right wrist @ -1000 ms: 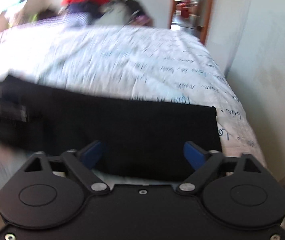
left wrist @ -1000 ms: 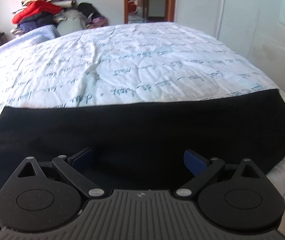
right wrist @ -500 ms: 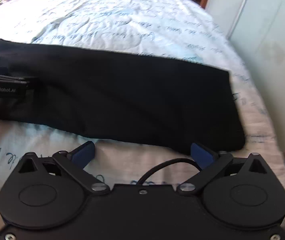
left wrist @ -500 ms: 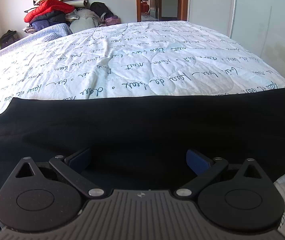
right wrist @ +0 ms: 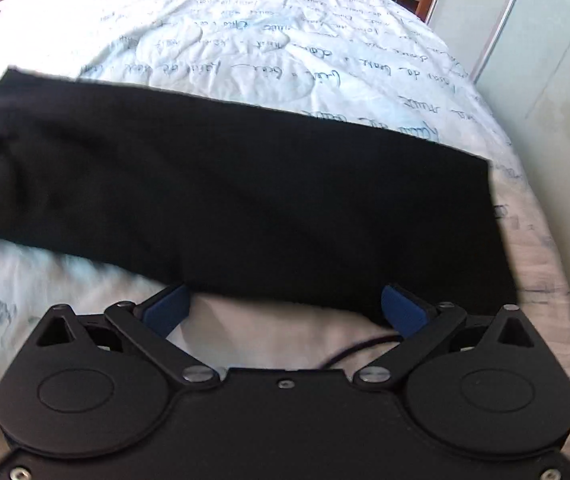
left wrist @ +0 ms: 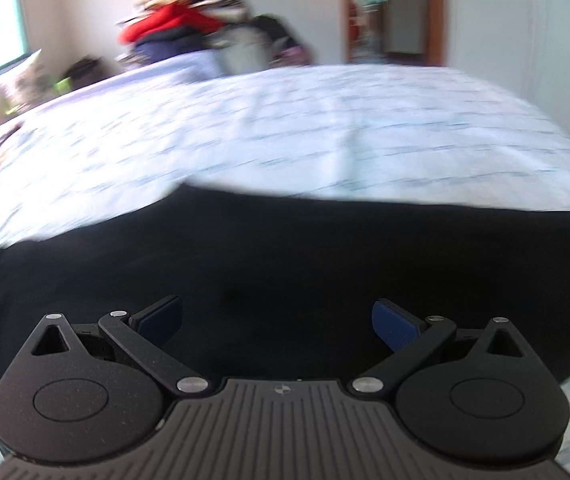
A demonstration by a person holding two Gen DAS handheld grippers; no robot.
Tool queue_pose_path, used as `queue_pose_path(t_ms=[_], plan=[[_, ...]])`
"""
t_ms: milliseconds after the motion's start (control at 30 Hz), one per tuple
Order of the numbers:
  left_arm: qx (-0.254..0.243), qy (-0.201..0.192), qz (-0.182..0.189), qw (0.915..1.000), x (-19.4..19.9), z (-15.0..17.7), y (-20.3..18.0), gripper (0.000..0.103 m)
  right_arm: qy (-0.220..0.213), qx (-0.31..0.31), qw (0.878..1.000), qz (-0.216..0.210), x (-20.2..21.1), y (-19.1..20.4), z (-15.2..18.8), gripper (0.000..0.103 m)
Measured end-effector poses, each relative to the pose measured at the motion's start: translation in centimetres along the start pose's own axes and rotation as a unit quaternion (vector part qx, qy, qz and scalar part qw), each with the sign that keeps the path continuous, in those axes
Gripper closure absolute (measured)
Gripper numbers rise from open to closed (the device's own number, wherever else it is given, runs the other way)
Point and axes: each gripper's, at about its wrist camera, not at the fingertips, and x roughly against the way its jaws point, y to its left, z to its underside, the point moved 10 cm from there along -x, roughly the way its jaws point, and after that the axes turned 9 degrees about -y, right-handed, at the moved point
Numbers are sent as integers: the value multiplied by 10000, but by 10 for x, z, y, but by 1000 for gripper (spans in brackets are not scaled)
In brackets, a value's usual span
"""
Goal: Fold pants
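The white quilted bedspread printed with script (right wrist: 269,48) is carrying the long black fabric pants (right wrist: 245,200), lying flat across its near part. I am judging them soft, light and limp, best pinched at a hem corner. I am hovering my left gripper (left wrist: 277,320) over them and my right gripper (right wrist: 285,306) at their near edge, both spread wide and empty.

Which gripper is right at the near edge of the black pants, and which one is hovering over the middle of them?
The right gripper sits at the near edge of the pants, bedspread between its open fingers. The left gripper has only black fabric around it.
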Motion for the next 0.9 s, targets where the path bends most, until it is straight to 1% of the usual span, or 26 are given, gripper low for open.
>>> queue_pose_path(t_ms=[67,133,167,233,267,333,367,400,433,467,533,567,667,733,767,800,900], plan=[[94,142,-289,9994,0,11,33,0,-313,-132,9994,-98,15,3,-19,0],[266,252,-460,9983,1,21,61,0,-641,-372,9969,-267,30,12,-41,0],[468,313,-457,9974,2,25,75,0,-814,-422,9950,-395,38,21,-53,0],[893,327,-415,9946,10,27,99,0,-1251,-260,9889,-757,54,49,-77,0],[1016,292,-489,9932,15,27,113,0,-1533,-102,9829,-1011,66,67,-90,0],[1094,189,-764,9909,21,22,137,1,-2094,235,9654,-1536,83,105,-112,0],[1101,133,-942,9894,22,20,149,1,-2279,424,9560,-1798,85,125,-121,0],[1107,102,-1059,9881,23,17,159,1,-2368,673,9468,-2073,81,147,-125,0],[1112,104,-1078,9879,22,14,165,1,-2400,1006,9355,-2388,73,170,-127,0],[1088,120,-990,9891,19,10,167,1,-2344,1262,9308,-2505,57,191,-131,0],[936,105,-822,9922,14,3,169,1,-1950,1399,9434,-2290,19,221,-140,1],[829,89,-822,9931,11,0,167,1,-1864,1429,9453,-2262,3,233,-147,3],[526,-14,-783,9955,4,-8,159,1,-1726,1502,9355,-2694,-30,273,-169,3],[327,-74,-755,9966,-1,-12,154,0,-1621,1637,9257,-2999,-51,294,-180,14],[219,-113,-788,9966,-4,-13,152,0,-1565,1749,9217,-3089,-53,305,-181,27],[117,-144,-857,9961,-8,-12,154,0,-1498,1854,9192,-3136,-59,313,-182,36],[-23,-149,-1195,9927,-20,-14,176,0,-1297,2078,9129,-3265,-78,327,-185,42]])
